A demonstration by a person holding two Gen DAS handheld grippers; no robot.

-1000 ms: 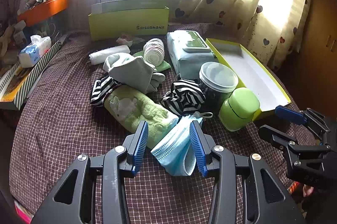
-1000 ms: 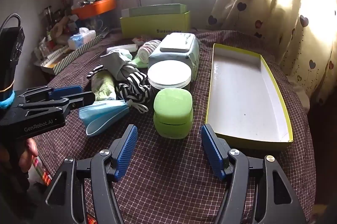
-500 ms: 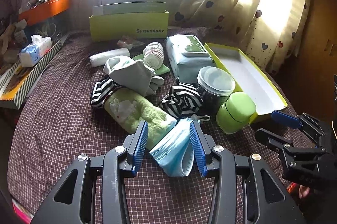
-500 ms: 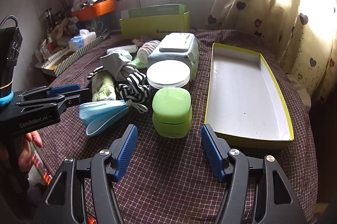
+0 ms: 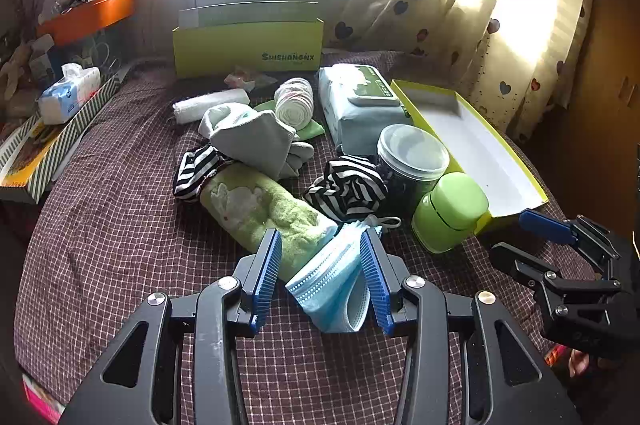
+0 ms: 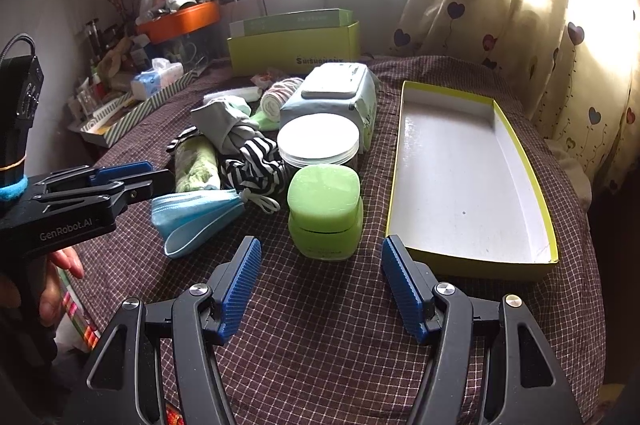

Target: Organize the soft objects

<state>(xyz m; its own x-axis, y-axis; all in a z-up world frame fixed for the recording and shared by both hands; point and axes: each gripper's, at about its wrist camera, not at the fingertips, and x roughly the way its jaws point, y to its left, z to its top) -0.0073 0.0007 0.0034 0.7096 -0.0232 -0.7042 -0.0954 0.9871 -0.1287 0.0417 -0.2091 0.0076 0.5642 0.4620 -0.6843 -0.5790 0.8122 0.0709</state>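
Both claws, left (image 5: pixel 320 277) and right (image 6: pixel 318 289), gape over a checkered cloth (image 6: pixel 320 345) beneath heart-print curtains (image 6: pixel 520 5).

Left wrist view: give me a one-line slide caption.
Open left claw straddles a folded blue face mask beside a rolled green towel on the checked cloth.

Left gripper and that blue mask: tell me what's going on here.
A person is sorting soft things on a checked cloth, a gripper in each hand. The left gripper is open around a folded blue face mask, its right finger against the mask, not yet closed on it. The right gripper hangs open and empty in front of a green container. The long yellow-rimmed tray beside it holds nothing. Rolled towels and striped socks are piled behind.
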